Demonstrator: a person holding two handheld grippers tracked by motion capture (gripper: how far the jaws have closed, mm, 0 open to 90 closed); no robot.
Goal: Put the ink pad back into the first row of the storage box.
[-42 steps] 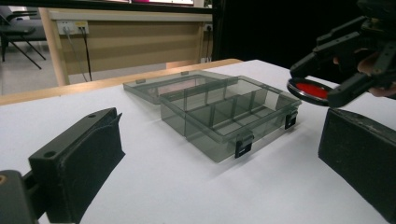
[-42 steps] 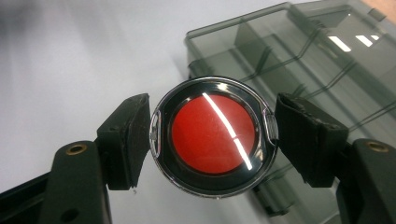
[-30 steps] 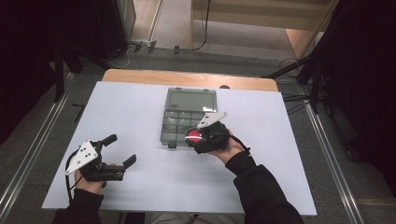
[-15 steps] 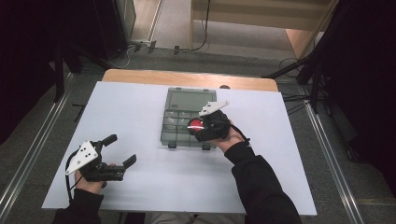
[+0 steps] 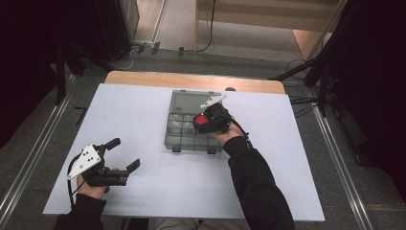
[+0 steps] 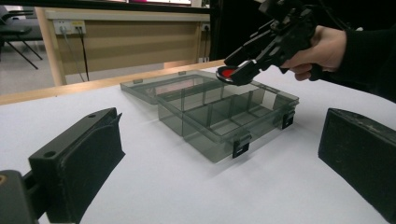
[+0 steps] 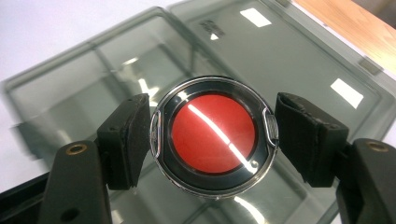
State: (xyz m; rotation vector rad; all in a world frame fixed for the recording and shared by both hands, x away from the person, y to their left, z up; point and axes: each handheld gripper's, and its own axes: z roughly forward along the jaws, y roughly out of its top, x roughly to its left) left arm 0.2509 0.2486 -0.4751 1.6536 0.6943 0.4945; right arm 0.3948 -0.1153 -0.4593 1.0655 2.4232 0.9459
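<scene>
Holding red-centred round case (image 7: 214, 141) between its jaws, right gripper (image 5: 209, 120) hovers over open compartment box (image 5: 184, 127); next: lower, release. Left gripper (image 5: 115, 160), seven o'clock, agape, empty.

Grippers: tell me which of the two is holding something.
The right gripper, jaws clamped on a round red-centred disc above the open compartment box. The left gripper rests open and empty.

A white sheet (image 5: 158, 191) covers the wooden table (image 5: 143, 79) (cables (image 5: 143, 50) trail on the floor beyond).
</scene>
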